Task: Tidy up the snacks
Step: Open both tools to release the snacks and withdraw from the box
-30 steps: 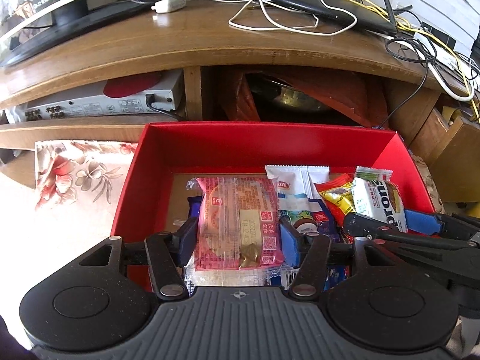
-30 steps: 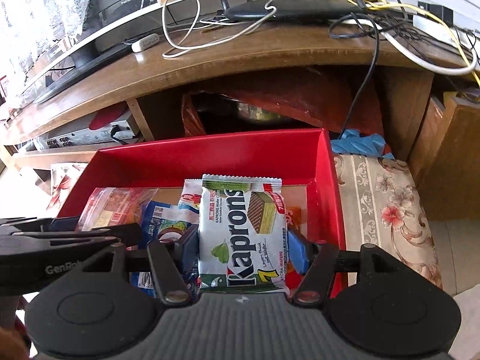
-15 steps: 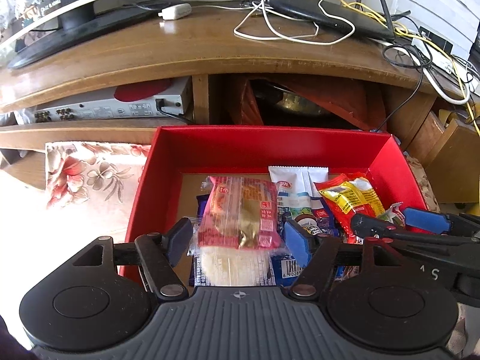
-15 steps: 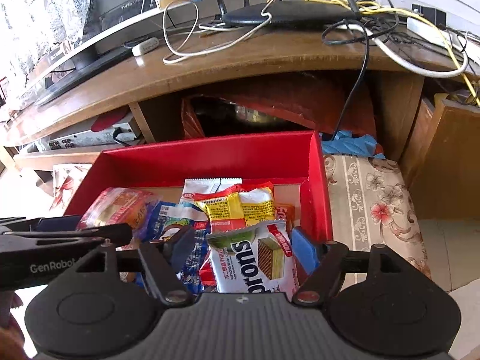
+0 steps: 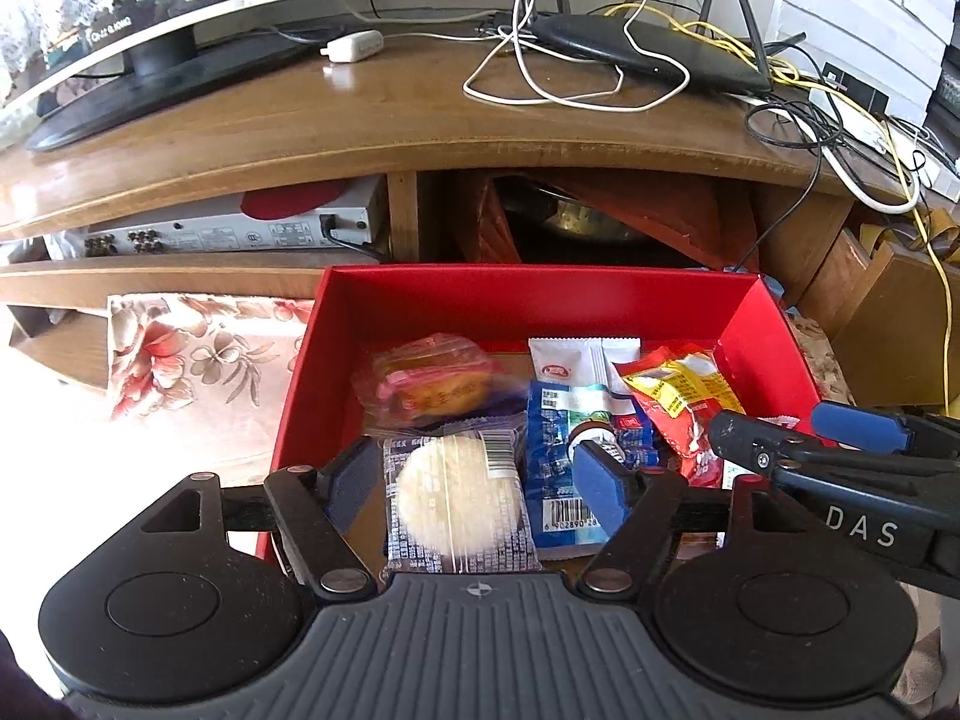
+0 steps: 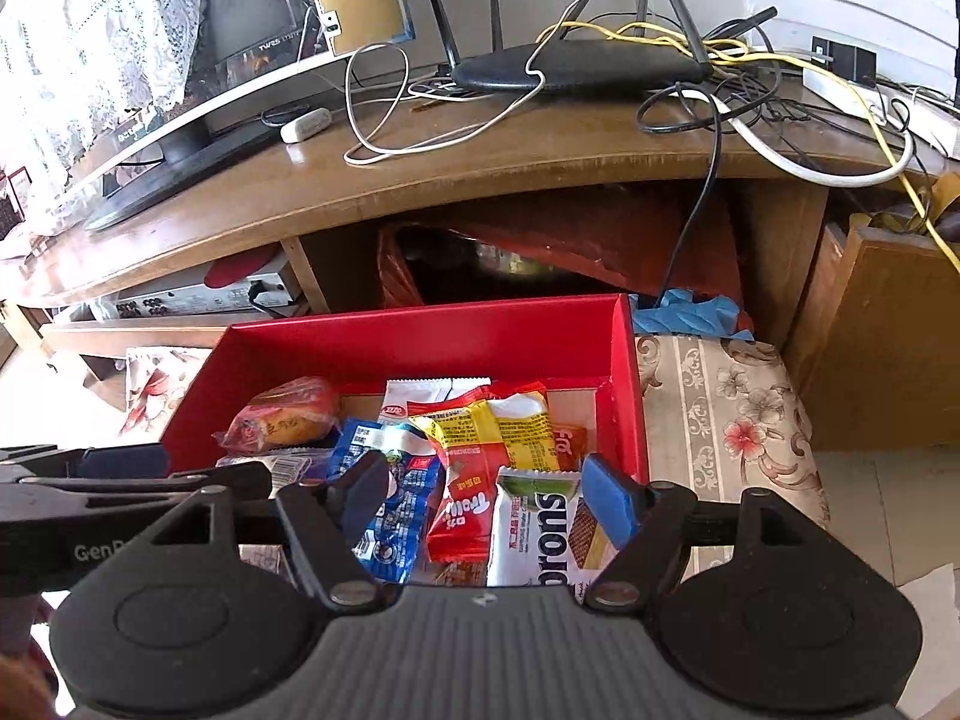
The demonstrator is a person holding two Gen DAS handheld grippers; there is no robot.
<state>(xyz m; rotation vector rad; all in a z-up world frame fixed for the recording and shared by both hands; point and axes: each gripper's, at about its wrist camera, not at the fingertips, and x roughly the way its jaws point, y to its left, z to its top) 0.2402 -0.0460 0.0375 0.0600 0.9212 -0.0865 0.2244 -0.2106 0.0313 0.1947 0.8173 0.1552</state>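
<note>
An open red box (image 5: 540, 279) (image 6: 420, 327) holds several snack packets. My left gripper (image 5: 474, 471) hovers over its near left part, jaws opening, pads touching nothing. Below the gap lies a clear packet with a round white cake (image 5: 456, 498). A pink pastry packet (image 5: 432, 390) (image 6: 288, 414) rests further in. My right gripper (image 6: 486, 486) stands open over the near right part. A white and green Kaprons wafer packet (image 6: 540, 531) lies loose under it, beside a blue packet (image 6: 390, 510) and a red-yellow one (image 6: 486, 438).
Behind the box stands a wooden TV stand (image 5: 420, 120) with a TV, a router (image 5: 648, 54) and tangled cables. A silver set-top box (image 5: 228, 234) sits on its shelf. Floral cloth (image 5: 198, 360) (image 6: 720, 420) lies on both sides of the box.
Both grippers opened and lifted back. The left let go of the pink pastry packet and the right let go of the Kaprons wafer; both packets now lie in the red box.
</note>
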